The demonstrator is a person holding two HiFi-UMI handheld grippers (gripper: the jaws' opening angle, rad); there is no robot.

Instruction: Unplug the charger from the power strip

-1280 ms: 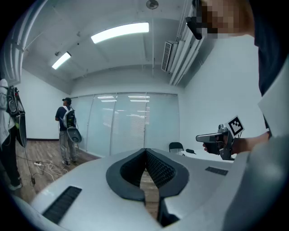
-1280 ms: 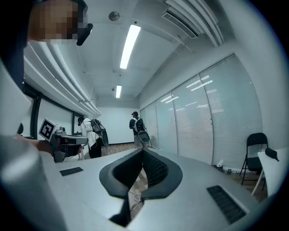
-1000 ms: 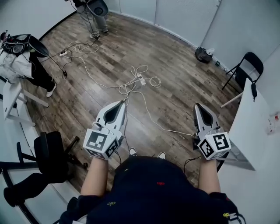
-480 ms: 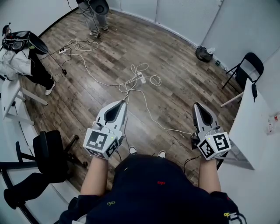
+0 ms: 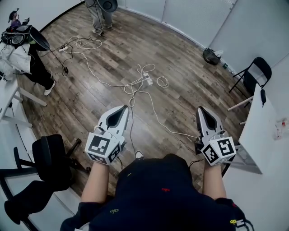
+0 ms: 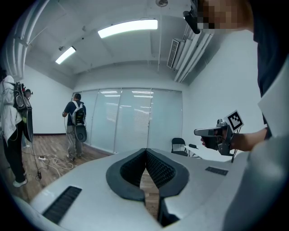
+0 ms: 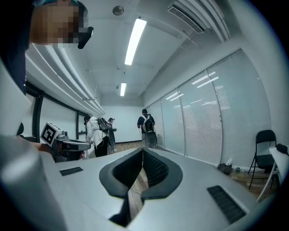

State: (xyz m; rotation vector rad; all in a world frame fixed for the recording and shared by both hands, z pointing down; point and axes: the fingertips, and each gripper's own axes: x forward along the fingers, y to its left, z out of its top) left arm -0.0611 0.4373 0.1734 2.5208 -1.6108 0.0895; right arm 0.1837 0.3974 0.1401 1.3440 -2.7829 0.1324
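A white power strip [image 5: 146, 80] lies on the wooden floor among loops of white cable [image 5: 135, 85], well ahead of both grippers. I cannot make out a charger on it from here. My left gripper [image 5: 125, 107] is held level at waist height, jaws shut with nothing between them; in the left gripper view [image 6: 145, 151] its pads meet. My right gripper [image 5: 199, 108] is also level and shut on nothing, and its pads [image 7: 142, 151] touch. Both grippers are high above the floor and far from the strip.
A second power strip [image 5: 63, 47] with cable lies at the far left. A black office chair [image 5: 49, 158] stands near my left side and a white table [image 5: 266, 131] on my right. A folding chair [image 5: 255, 72], a black bag [image 5: 210, 56] and two standing people [image 5: 27, 54] [image 5: 101, 11] line the edges.
The person carrying the grippers has stepped forward, so the room has shifted a little in the head view. Both grippers moved along together, staying shut and side by side.
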